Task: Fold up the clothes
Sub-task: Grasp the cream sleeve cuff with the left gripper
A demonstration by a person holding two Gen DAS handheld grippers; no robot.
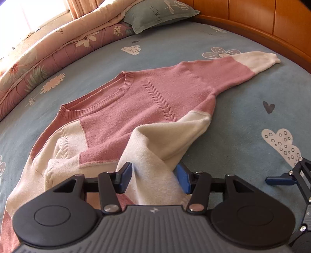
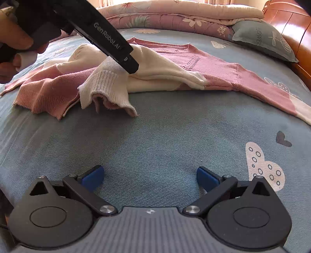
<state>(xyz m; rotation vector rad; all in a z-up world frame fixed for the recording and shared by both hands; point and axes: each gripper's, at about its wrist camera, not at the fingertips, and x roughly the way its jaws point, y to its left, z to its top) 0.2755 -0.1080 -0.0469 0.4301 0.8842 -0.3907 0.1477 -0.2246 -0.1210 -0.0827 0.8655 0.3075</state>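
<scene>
Two blue pads of the left gripper (image 1: 154,178) stand either side of the cream sleeve (image 1: 153,155) of a pink-and-cream sweater (image 1: 136,101) in the left wrist view, narrowed onto the cloth, which bunches between them. The sweater lies face up on the blue bedsheet (image 1: 243,120), its other sleeve (image 1: 258,60) stretched toward the wooden headboard (image 1: 272,17). The thick knit could slip from so small a bite, and dragging it could pull the body crooked.

In the right wrist view the right gripper (image 2: 149,177) hovers wide apart over bare bedsheet (image 2: 155,140), holding nothing, well apart from the sweater (image 2: 223,74). The left gripper (image 2: 128,64) pinches the sleeve just above its ribbed cuff (image 2: 105,87), which droops loose. With one side unsupported, the hanging cuff may flop or twist, and the rumpled hem (image 2: 42,97) could be folded in creased.
</scene>
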